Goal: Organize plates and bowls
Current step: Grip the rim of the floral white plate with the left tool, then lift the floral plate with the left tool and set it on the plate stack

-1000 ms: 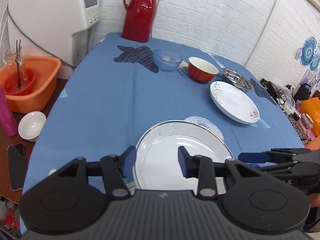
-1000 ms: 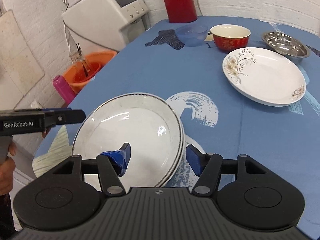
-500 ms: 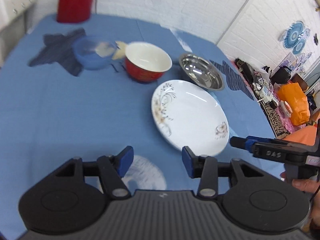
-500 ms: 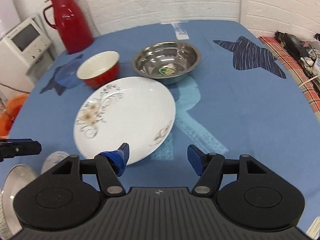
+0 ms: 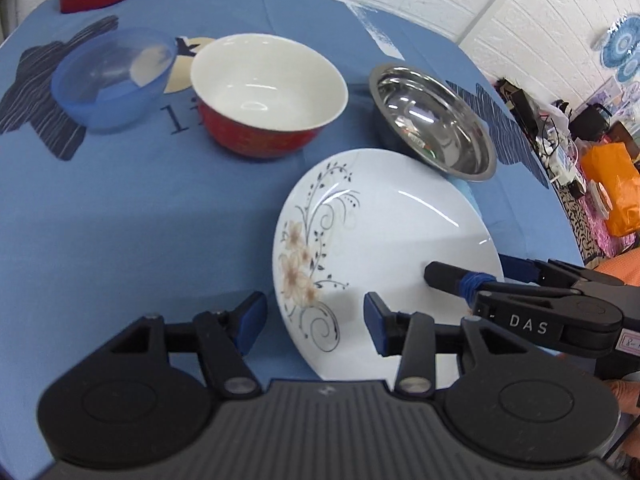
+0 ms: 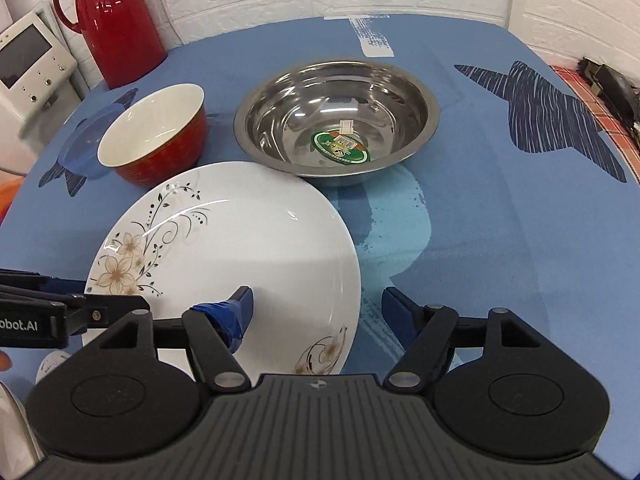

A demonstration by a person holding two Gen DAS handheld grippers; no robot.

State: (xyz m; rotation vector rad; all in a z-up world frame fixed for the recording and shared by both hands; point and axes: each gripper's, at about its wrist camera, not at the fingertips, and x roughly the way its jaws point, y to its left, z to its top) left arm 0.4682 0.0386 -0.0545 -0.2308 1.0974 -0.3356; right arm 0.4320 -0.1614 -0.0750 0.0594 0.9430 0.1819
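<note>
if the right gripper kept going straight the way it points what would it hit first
Most likely the floral plate's right rim, which its open jaws already straddle. Beyond that sits the steel bowl, though depth is hard to judge.

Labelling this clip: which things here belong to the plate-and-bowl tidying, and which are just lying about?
Job: floral plate, red bowl, steel bowl, blue plastic bowl.
Lying about: red flask, white appliance, orange bag.

Pretty crowded table (image 6: 500,240) under a blue cloth with dark striped patches: a floral white plate (image 6: 240,248) up front, a steel bowl (image 6: 336,120) just behind it, then a red bowl (image 6: 156,140), a clear blue bowl (image 5: 112,76) and a red thermos (image 6: 116,20).
</note>
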